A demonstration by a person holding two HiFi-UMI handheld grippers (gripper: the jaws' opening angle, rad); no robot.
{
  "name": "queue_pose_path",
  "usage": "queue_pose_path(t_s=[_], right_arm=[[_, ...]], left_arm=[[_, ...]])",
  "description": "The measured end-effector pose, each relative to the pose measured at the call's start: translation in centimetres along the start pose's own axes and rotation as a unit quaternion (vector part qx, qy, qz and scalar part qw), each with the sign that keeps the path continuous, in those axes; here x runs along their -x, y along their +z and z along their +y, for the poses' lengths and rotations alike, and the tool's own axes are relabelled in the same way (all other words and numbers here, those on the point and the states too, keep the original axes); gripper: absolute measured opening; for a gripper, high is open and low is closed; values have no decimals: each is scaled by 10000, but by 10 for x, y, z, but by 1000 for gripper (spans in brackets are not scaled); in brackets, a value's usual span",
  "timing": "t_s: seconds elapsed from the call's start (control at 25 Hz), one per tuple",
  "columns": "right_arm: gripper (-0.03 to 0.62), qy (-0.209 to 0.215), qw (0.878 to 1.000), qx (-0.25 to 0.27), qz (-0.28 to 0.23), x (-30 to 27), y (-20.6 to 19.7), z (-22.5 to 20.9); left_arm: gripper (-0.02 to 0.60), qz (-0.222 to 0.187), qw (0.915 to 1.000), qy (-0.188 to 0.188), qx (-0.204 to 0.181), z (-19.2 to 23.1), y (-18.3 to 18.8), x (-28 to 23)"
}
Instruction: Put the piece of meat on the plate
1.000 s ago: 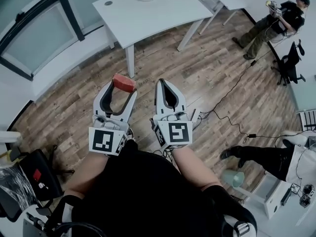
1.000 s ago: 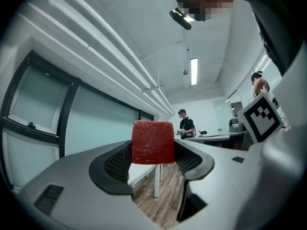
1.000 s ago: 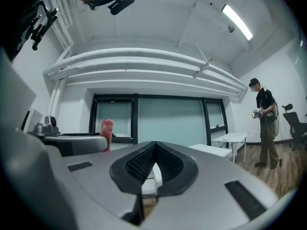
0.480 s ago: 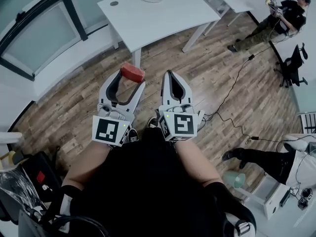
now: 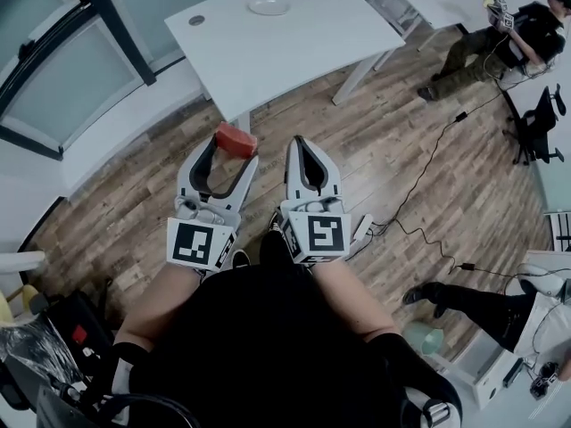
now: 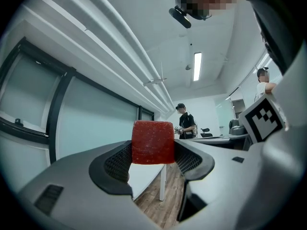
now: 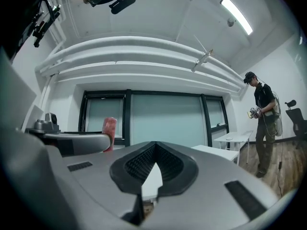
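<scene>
The left tongs point(image 5: 231, 151) are clamped on the piece of meat point(image 5: 235, 138), a red block held by its two sides at the tips. In the left gripper view the piece of meat point(image 6: 153, 142) sits squarely between the ribbed pads of the left tongs point(image 6: 152, 150), its top rising above them. The right tongs point(image 5: 303, 146) are pressed together with nothing between them; the right gripper view shows the pads of the right tongs point(image 7: 154, 164) meeting, and the piece of meat point(image 7: 109, 133) off to their left.

Compared with a second ago, the white bench point(image 5: 303, 47) has drawn closer to both tongs: its near edge now lies just ahead of the meat, where earlier a wider strip of wooden floor point(image 5: 384, 150) lay between them. The grip on the meat has not changed, and the two tongs remain side by side.

The plate point(image 5: 268, 7) stands on the far part of the bench, well ahead of the left tongs.
</scene>
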State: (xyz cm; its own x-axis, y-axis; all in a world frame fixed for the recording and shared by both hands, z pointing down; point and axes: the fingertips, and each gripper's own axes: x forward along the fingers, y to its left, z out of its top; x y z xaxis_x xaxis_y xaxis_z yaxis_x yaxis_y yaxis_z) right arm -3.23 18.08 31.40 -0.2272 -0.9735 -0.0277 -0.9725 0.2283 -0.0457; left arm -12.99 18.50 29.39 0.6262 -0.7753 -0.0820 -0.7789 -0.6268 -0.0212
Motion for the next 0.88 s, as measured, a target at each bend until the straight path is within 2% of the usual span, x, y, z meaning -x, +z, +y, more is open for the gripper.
queue_pose_path(t_s=[0.44, 0.72, 0.88], right_arm=[[3, 197, 9996, -184, -57, -74, 11, -87], [3, 431, 9989, -196, -71, -103, 13, -122], [3, 470, 9987, -193, -61, -108, 14, -128]], left_arm=[[273, -17, 9995, 286, -94, 4, 1, -113], [273, 5, 9991, 401, -159, -8, -4, -160], [273, 46, 9989, 465, -102, -4, -5, -169]])
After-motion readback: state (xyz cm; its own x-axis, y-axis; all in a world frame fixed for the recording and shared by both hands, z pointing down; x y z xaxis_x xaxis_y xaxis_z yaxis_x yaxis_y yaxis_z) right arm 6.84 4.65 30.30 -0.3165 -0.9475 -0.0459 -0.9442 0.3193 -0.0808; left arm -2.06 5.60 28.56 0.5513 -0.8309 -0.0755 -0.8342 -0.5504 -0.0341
